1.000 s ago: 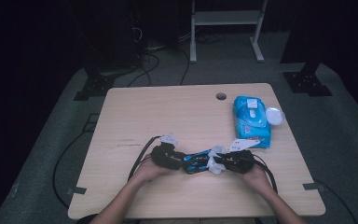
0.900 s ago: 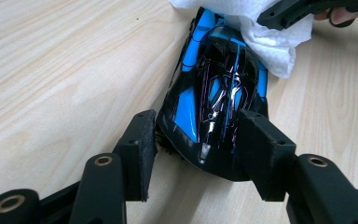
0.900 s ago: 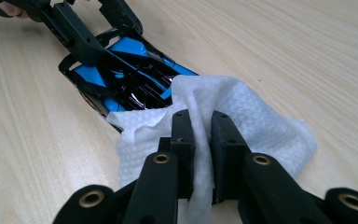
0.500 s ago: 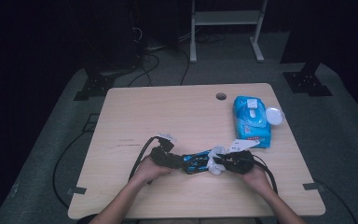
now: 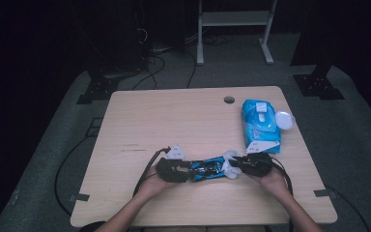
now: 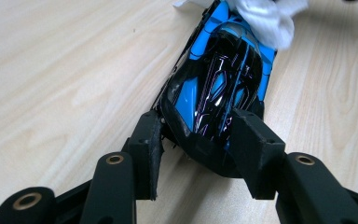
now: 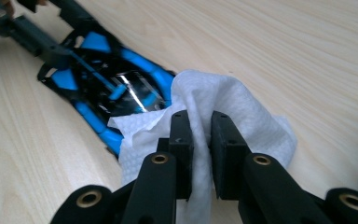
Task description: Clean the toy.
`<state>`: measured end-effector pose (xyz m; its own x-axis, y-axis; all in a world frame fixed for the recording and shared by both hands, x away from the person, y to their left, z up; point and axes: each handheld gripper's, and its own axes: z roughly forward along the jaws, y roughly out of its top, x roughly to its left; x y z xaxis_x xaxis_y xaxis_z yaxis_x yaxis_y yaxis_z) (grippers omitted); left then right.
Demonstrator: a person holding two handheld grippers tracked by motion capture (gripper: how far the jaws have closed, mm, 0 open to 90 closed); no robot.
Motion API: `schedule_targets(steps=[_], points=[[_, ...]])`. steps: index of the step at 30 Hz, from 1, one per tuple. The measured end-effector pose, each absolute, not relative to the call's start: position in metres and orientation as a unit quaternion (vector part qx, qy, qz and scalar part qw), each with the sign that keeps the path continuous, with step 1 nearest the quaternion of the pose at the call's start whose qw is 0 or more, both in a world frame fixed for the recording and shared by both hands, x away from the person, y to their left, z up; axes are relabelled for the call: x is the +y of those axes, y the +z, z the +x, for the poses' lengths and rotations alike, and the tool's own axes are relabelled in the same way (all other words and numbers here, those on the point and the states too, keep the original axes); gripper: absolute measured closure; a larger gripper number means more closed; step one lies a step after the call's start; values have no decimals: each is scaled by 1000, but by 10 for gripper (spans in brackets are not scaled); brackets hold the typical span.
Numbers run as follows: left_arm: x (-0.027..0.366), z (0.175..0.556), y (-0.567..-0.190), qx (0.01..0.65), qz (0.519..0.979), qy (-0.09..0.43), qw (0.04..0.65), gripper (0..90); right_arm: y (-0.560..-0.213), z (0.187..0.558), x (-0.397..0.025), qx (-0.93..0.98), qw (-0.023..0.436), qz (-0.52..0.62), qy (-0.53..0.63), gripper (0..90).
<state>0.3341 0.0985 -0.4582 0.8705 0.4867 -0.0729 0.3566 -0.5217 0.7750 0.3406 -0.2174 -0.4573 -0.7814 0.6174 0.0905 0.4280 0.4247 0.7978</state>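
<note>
A blue and black toy car (image 5: 206, 167) lies on the wooden table (image 5: 174, 116) near its front edge. My left gripper (image 5: 186, 169) is shut on one end of the toy car (image 6: 223, 79), a jaw on each side of the body. My right gripper (image 5: 236, 166) is shut on a crumpled white wipe (image 7: 242, 112). The wipe rests against the other end of the car (image 7: 107, 84). In the left gripper view the wipe (image 6: 265, 18) covers the car's far end. My left gripper (image 6: 200, 126) and right gripper (image 7: 200, 121) face each other across the car.
A blue pack of wet wipes (image 5: 260, 124) lies at the right of the table, its white lid (image 5: 284, 120) flipped open beside it. A cable hole (image 5: 229, 99) sits near the far edge. Cables trail from both grippers over the front edge.
Both hands have drifted slightly toward the near edge with the car. The wipe stays pressed against the car's end.
</note>
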Motion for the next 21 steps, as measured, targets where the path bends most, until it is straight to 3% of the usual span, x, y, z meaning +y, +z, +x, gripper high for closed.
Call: schedule_targets(steps=[3, 7, 8, 11, 12, 21], points=[[97, 328, -458, 225, 871, 102, 424, 541, -455, 343, -223, 834, 110, 317, 438, 779], [95, 316, -457, 197, 875, 144, 419, 540, -453, 349, -227, 837, 82, 316, 438, 692], [95, 313, -458, 191, 874, 154, 421, 540, -453, 354, -227, 840, 55, 311, 442, 637], [95, 310, -459, 179, 874, 169, 419, 539, -453, 358, -227, 841, 33, 309, 442, 588], [95, 309, -459, 175, 875, 173, 417, 540, -454, 363, -228, 842, 3, 306, 444, 549], [94, 302, -460, 158, 872, 198, 419, 540, -462, 376, -219, 846, -60, 295, 440, 463]])
